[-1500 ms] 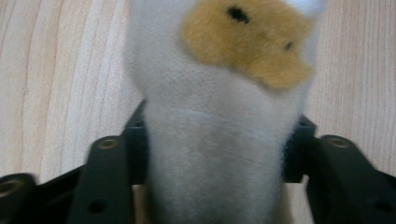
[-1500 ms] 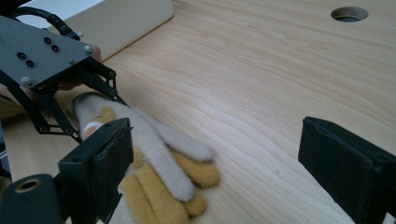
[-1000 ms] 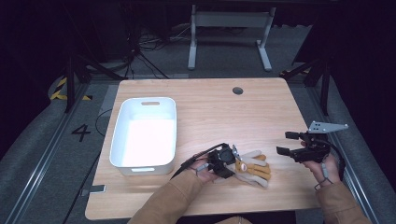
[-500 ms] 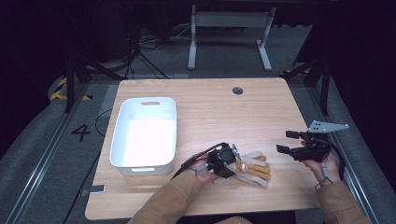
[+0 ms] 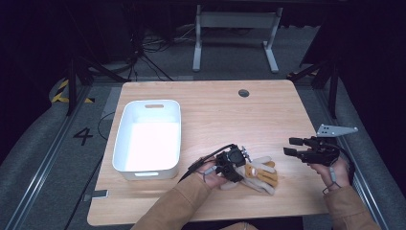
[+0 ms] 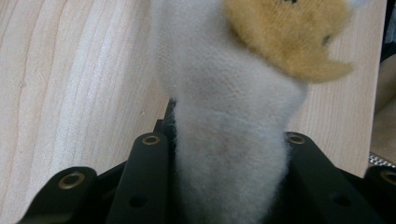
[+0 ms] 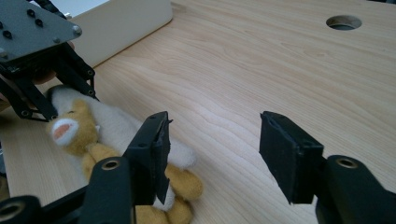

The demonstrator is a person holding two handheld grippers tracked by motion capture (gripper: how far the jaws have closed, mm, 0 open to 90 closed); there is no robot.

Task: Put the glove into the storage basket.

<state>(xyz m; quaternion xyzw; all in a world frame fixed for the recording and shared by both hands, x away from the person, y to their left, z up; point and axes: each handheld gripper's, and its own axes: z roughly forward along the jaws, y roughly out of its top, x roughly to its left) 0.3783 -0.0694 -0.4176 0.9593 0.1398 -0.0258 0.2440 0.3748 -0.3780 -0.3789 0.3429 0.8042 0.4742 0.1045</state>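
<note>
**Left hand-held gripper clamps the plush; right one waits apart**

Left hand-held gripper point(image 5: 235, 164) has its jaws clamped on the white end of the plush toy point(image 5: 256, 174), whose fabric bunches between the black jaws in the left gripper view. That toy point(image 6: 243, 93), white and tan, lies on the bench point(image 5: 215, 115) near its front edge. Right hand-held gripper point(image 5: 291, 146) hovers well to the right of the toy, its jaws apart with nothing between them, having just been closing. A white bin point(image 5: 146, 170) sits on the bench just left of the left hand point(image 5: 210, 178).
</note>
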